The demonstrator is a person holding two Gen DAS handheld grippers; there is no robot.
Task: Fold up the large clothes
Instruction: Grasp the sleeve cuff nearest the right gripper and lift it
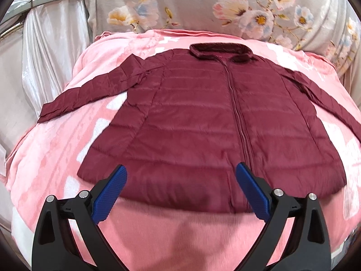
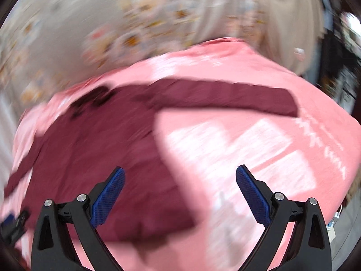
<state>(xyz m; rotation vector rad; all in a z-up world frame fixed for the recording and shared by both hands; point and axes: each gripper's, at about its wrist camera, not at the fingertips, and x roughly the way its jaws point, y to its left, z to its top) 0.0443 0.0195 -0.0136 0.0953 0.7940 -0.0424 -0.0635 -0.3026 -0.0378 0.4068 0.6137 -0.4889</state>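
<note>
A maroon quilted jacket lies flat and zipped on a pink blanket, collar at the far end, both sleeves spread out to the sides. My left gripper is open and empty, hovering above the jacket's near hem. In the blurred right wrist view the jacket lies at the left with its right sleeve stretched across the blanket. My right gripper is open and empty above the jacket's right side edge. The other gripper shows at the lower left edge.
A grey floral sheet lies beyond the blanket. A shiny silver curtain hangs at the left. Dark clutter stands past the bed's right side.
</note>
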